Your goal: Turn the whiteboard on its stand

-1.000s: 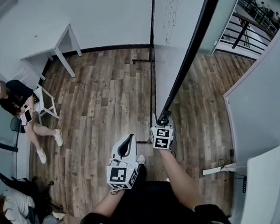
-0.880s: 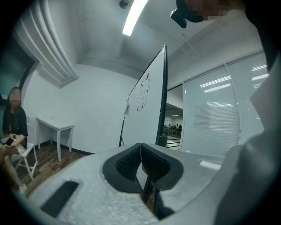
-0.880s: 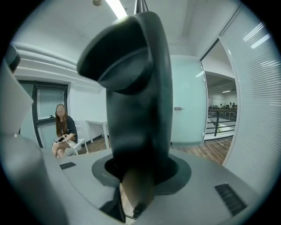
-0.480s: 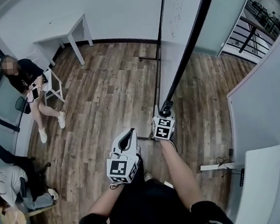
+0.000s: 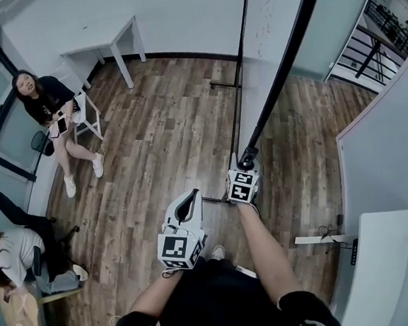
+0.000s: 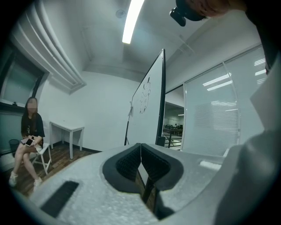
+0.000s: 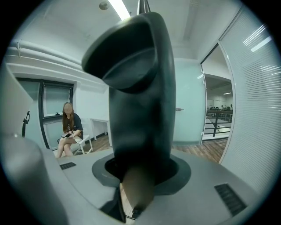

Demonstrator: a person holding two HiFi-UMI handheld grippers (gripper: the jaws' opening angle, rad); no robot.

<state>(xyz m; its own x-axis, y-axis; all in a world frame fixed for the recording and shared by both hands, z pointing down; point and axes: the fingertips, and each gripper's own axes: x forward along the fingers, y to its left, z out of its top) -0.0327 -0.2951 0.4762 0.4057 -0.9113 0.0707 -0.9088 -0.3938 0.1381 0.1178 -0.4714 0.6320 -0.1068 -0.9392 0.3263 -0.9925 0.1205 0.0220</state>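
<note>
While the right gripper clamps the black edge of the one whiteboard at far right, the left gripper hangs closed, empty; two people sit left, one white table far left.

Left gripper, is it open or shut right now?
Shut and empty. The left gripper shows its two dark pads pressed together, nothing between them, apart from the whiteboard.
</note>
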